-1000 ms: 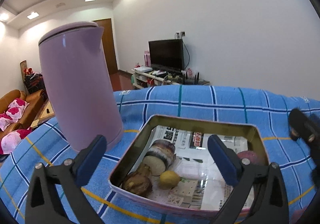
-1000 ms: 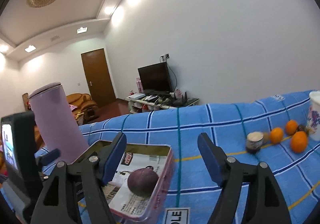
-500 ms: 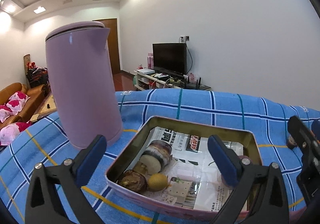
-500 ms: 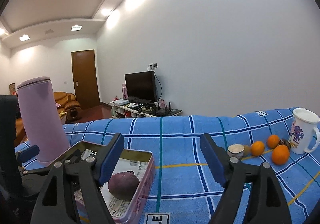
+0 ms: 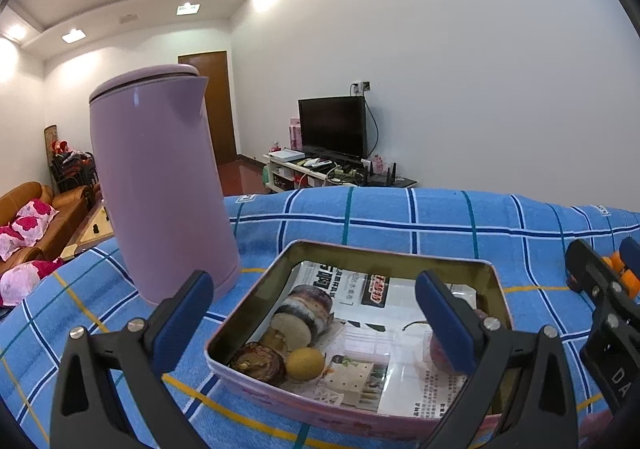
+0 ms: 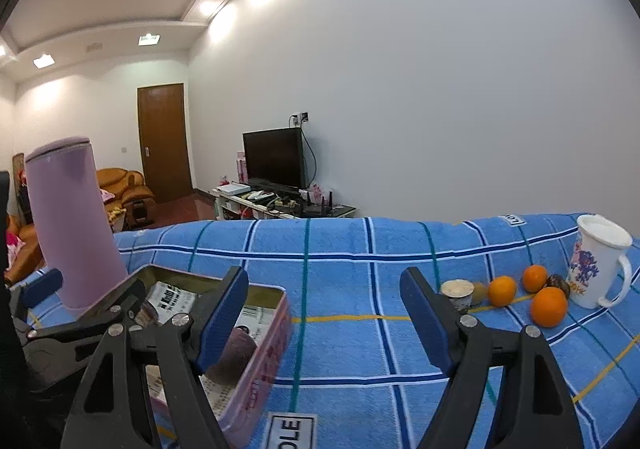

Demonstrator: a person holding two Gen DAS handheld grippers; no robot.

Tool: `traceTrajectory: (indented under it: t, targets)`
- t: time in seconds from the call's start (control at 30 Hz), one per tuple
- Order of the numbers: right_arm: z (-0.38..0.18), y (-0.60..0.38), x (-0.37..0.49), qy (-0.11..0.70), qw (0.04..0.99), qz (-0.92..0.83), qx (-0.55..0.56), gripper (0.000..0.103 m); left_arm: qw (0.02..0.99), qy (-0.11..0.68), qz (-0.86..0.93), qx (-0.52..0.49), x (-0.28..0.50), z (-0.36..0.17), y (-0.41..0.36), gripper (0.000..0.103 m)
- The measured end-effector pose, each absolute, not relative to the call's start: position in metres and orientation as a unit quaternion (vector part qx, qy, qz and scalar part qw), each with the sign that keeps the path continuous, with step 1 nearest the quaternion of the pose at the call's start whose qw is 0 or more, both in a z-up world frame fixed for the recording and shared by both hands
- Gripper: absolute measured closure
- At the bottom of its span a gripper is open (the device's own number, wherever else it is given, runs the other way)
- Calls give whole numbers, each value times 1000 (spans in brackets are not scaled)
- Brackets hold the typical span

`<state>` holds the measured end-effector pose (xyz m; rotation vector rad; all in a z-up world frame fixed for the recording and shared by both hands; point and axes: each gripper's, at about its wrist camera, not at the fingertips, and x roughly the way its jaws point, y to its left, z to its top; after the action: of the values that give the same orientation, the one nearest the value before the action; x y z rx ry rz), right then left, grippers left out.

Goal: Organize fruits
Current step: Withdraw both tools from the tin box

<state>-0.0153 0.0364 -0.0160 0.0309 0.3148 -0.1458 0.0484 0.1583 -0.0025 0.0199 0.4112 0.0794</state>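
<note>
Three oranges (image 6: pixel 502 291) wait near the mug (image 6: pixel 600 267); right gripper (image 6: pixel 324 313) and left gripper (image 5: pixel 316 315) hang with jaws wide, empty. Best approach: straddle one orange squarely, then carry it to the tin (image 5: pixel 256 289).

"OLE" on white tag (image 6: pixel 291 429) on blue checked cloth (image 6: pixel 360 329).

A lilac electric kettle (image 5: pixel 160 185) stood upright on the blue checked cloth (image 6: pixel 340 249) at nine o'clock; a white printed mug (image 6: pixel 598 267) stood at three o'clock.
</note>
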Motion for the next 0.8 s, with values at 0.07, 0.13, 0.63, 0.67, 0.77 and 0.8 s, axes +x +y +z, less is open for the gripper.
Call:
traceTrajectory:
  t: [0.07, 0.13, 0.63, 0.67, 0.77, 0.8]
  targets:
    - [-16, 35, -16, 157, 985, -75, 12, 24, 978, 207, 40, 5, 48, -3, 159, 0]
    - [-16, 34, -18, 159, 984, -74, 7, 24, 977, 210, 41, 1, 48, -3, 159, 0]
    - [-12, -2, -42, 172, 982, -76, -24, 24, 978, 204, 50, 6, 33, -3, 145, 0]
    - [-12, -5, -43, 175, 981, -77, -21, 24, 977, 206, 48, 7, 32, -3, 142, 0]
    - [-12, -15, -47, 181, 980, -79, -19, 24, 977, 209, 43, 14, 28, -3, 134, 0]
    - [-12, -17, -48, 182, 980, -79, -19, 24, 977, 210, 40, 17, 25, -3, 130, 0]
